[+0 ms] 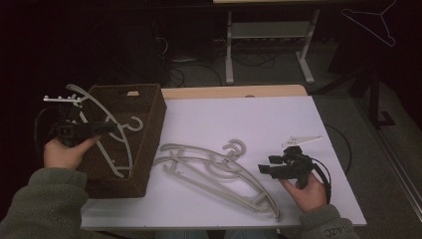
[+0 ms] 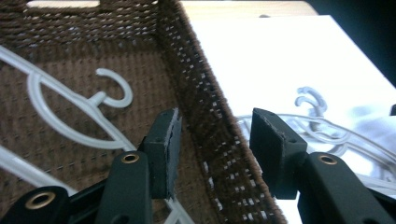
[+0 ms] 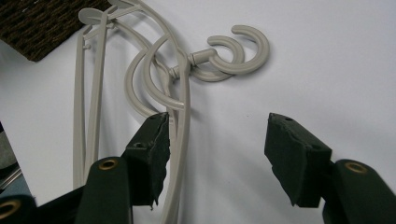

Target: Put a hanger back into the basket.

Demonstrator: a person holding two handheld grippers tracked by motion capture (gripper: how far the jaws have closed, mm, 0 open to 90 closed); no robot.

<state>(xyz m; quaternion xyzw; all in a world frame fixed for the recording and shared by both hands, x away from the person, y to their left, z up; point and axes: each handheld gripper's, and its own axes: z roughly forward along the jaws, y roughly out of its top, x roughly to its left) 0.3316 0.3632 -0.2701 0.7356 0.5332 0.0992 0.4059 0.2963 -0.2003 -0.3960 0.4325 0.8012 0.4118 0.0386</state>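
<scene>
- Looking down from the high view, the left gripper (image 1: 107, 129) hangs over the wicker basket (image 1: 149, 149) at nine o'clock, where one hanger (image 1: 107, 124) already lies. The stacked hangers (image 1: 214, 172) wait at six o'clock beside the right gripper (image 1: 262, 169).
- In the left gripper view, the jaws stand apart astride the basket's wall, empty.
- In the right gripper view, the jaws gape wide, one pad (image 3: 156, 144) touching the stack, seemingly poised to grasp it.

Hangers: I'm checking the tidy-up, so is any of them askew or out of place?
One hanger lies slantwise in the brown basket, one end poking above the far left rim. Two more hangers lie overlapped on the white table, not yet in the basket. Nothing looks broken.
</scene>
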